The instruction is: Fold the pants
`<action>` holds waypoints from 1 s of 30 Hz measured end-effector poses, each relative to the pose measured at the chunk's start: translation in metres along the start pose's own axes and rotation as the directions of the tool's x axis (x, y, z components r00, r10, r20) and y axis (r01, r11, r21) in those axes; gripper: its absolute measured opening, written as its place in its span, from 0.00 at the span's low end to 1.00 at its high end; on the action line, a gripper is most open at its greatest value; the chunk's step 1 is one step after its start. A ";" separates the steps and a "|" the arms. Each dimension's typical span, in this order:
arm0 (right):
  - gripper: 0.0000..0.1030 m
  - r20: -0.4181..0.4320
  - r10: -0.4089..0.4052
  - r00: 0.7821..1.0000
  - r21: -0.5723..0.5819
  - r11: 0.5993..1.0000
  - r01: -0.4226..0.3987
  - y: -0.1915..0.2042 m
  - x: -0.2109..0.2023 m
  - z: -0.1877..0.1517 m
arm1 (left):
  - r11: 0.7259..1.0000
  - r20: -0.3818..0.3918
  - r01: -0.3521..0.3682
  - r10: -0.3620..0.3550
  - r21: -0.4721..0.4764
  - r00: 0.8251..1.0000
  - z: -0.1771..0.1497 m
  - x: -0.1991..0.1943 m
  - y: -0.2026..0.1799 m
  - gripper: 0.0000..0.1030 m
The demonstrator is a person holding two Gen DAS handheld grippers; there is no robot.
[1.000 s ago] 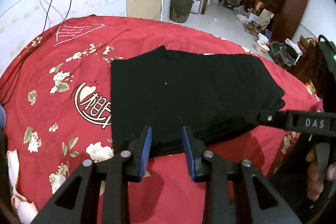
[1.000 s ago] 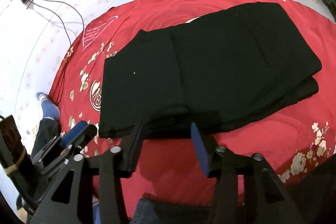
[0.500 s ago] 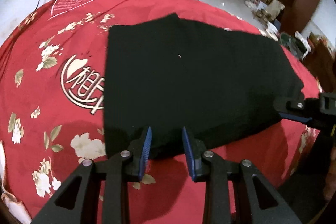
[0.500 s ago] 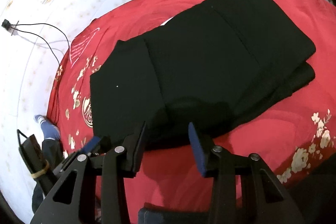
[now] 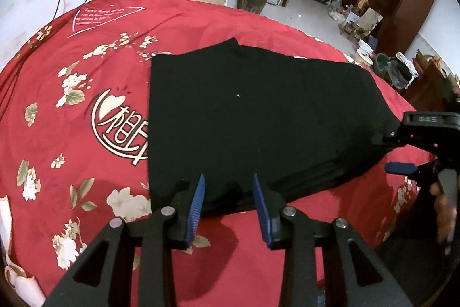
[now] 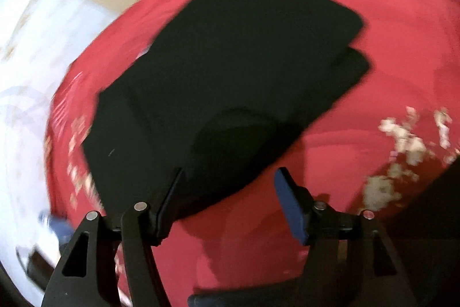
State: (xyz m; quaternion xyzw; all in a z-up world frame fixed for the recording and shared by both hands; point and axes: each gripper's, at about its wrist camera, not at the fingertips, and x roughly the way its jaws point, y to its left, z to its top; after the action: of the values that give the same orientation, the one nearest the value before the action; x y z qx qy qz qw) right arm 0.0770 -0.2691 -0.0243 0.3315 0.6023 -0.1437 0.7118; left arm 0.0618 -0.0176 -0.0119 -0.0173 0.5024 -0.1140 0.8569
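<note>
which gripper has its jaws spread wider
The right gripper: its own camera shows a broad gap with red bedspread between the jaws. The left gripper is open too, but narrower.

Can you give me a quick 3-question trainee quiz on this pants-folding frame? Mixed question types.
1. True or false: the left gripper is clamped on the black pants.
2. Multiple choice: the pants lie on A) a bare wooden floor B) a red floral bedspread C) a white towel.
3. Fill in: the right gripper has its jaws ____, with nothing between them.

Key
1. False: its jaws stand apart at the near edge of the cloth, gripping nothing.
2. B.
3. Open.
</note>
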 end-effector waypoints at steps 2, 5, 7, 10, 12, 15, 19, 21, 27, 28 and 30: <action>0.63 -0.009 -0.022 1.000 0.054 0.998 0.023 -0.007 0.007 0.009 | 1.000 0.001 0.006 -0.006 -0.008 1.000 0.002 0.000 0.002 0.36; 0.69 0.025 -0.014 1.000 0.103 0.995 0.011 -0.010 0.010 0.018 | 1.000 0.001 0.007 -0.007 -0.008 1.000 0.003 0.002 0.002 0.36; 0.69 0.129 0.069 0.989 0.128 0.988 -0.086 -0.013 0.002 0.025 | 1.000 -0.001 0.006 -0.006 -0.010 1.000 0.004 0.003 0.002 0.36; 0.69 0.193 0.156 0.969 0.189 0.963 -0.192 -0.026 0.003 0.022 | 1.000 -0.005 0.003 -0.003 -0.017 1.000 0.003 0.005 0.004 0.36; 0.69 0.228 0.180 0.957 0.211 0.950 -0.229 -0.032 0.002 0.018 | 1.000 -0.008 0.000 0.000 -0.021 1.000 0.003 0.006 0.005 0.36; 0.68 0.282 0.189 0.941 0.193 0.949 -0.249 -0.027 -0.001 0.013 | 1.000 -0.017 -0.004 0.004 -0.024 1.000 0.001 0.008 0.007 0.36; 0.53 0.290 0.138 0.947 0.225 0.952 -0.207 -0.031 0.001 0.014 | 1.000 -0.026 -0.014 0.013 -0.027 1.000 -0.001 0.012 0.009 0.36; 0.40 0.288 0.092 0.953 0.209 0.965 -0.157 -0.030 0.000 0.019 | 0.999 -0.029 -0.014 0.013 -0.032 1.000 -0.001 0.013 0.010 0.36; 0.07 0.278 0.067 0.958 0.172 0.978 -0.118 -0.030 -0.005 0.023 | 0.999 -0.018 -0.017 0.016 -0.040 1.000 0.000 0.010 0.011 0.36; 0.05 0.287 0.070 0.955 0.148 0.982 -0.116 -0.027 -0.010 0.022 | 0.999 -0.012 -0.016 0.016 -0.045 1.000 0.000 0.008 0.012 0.36; 0.05 0.313 0.079 0.946 0.084 0.990 -0.110 -0.017 -0.021 0.022 | 0.998 0.000 -0.017 0.017 -0.055 1.000 0.001 0.004 0.015 0.36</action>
State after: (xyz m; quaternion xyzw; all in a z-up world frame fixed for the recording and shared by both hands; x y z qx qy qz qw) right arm 0.0789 -0.3000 -0.0081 0.3690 0.4589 -0.1896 0.7857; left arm 0.0676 -0.0041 -0.0171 -0.0364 0.5054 -0.0929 0.8571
